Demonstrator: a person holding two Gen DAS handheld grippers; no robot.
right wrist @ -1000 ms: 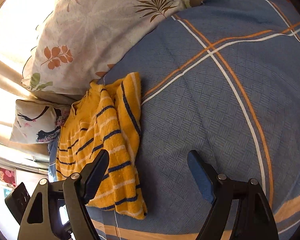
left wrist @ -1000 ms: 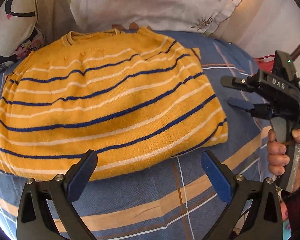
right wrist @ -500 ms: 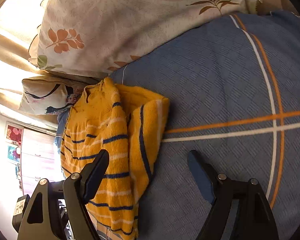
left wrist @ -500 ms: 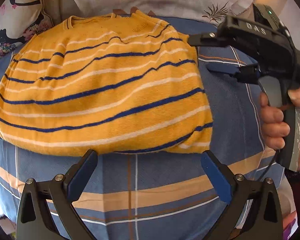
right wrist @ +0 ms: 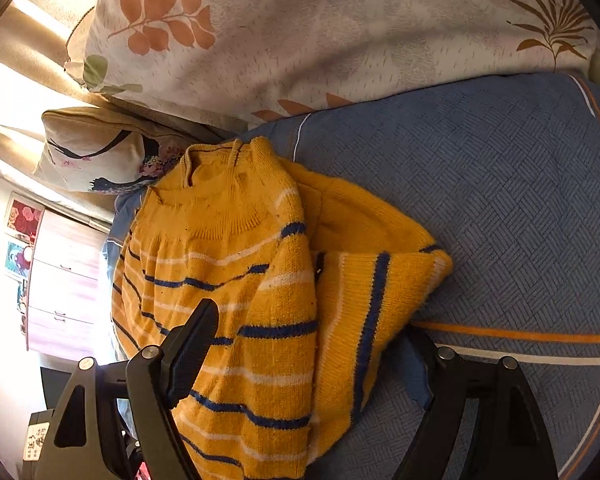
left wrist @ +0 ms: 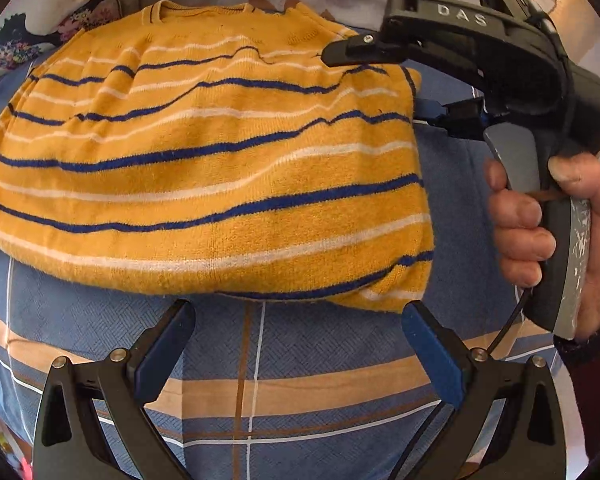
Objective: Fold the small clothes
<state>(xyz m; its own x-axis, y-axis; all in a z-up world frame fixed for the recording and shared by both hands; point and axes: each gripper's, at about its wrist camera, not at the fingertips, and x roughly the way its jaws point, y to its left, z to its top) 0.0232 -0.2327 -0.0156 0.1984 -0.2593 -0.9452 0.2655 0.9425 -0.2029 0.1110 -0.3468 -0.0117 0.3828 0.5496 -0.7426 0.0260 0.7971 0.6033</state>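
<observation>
A yellow sweater (left wrist: 204,176) with blue and white stripes lies folded on the blue plaid bedspread (left wrist: 300,344). My left gripper (left wrist: 298,340) is open, just short of the sweater's near hem, with nothing between its pads. My right gripper (left wrist: 376,80) is at the sweater's right edge near the shoulder; its upper finger lies over the fabric and the lower one beside the edge. In the right wrist view the sweater (right wrist: 260,300) fills the gap of the right gripper (right wrist: 304,344), whose jaws stand wide around the folded side.
A leaf-print pillow (right wrist: 320,40) and a floral cushion (right wrist: 92,156) lie behind the sweater's collar. The bedspread (right wrist: 520,220) stretches away to the right of the sweater. Drawers (right wrist: 64,280) stand off the bed.
Both grippers have moved in on the sweater. The right gripper went from beside it to straddling its right edge; the left closed in on the hem.
</observation>
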